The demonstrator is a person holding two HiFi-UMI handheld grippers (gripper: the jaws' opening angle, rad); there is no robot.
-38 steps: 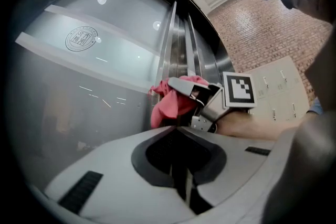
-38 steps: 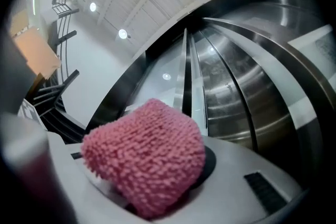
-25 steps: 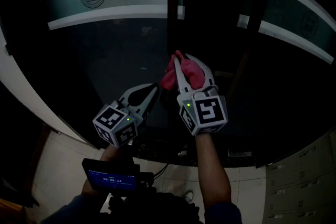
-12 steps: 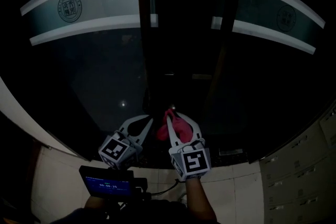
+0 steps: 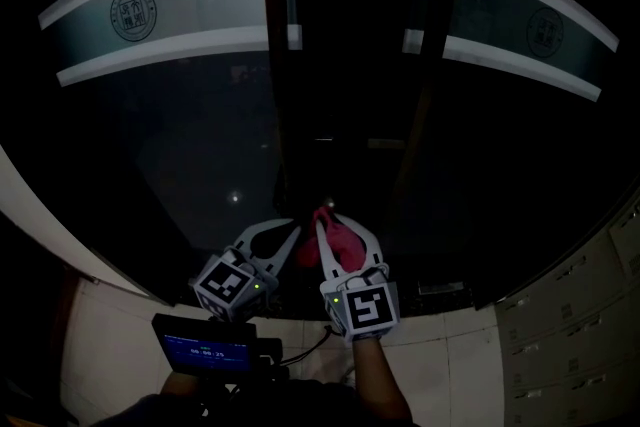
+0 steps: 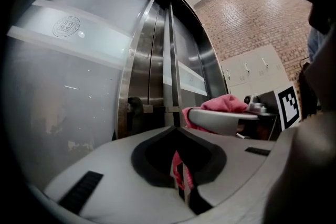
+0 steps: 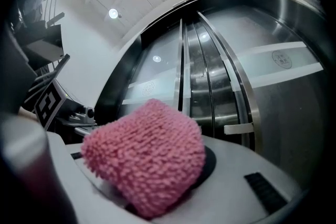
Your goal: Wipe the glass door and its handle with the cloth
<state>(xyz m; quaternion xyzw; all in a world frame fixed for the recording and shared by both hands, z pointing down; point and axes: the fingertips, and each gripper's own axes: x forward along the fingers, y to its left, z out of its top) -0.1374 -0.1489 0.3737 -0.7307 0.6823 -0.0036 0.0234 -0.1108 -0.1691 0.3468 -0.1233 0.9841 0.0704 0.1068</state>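
Observation:
The dark glass door (image 5: 170, 145) has a pale frosted band and two upright steel handles (image 5: 275, 95), (image 5: 432, 85). My right gripper (image 5: 337, 233) is shut on a bunched pink cloth (image 5: 328, 240), low down by the foot of the left handle. In the right gripper view the cloth (image 7: 144, 157) fills the jaws, with a handle (image 7: 239, 97) ahead. My left gripper (image 5: 293, 230) sits just left of it, jaws shut on nothing (image 6: 176, 131). In the left gripper view, the cloth (image 6: 223, 105) shows to the right, the handle (image 6: 128, 76) ahead.
A round emblem (image 5: 131, 15) marks the frosted band. Grey lockers (image 5: 575, 315) stand at the lower right. A small device with a lit screen (image 5: 205, 347) hangs below my grippers, over a pale tiled floor (image 5: 110, 345). A brick wall (image 6: 247, 23) rises at the right.
Over the last second both grippers and the cloth have come down the door from mid-height to its lower part. In the last half second they have barely moved.

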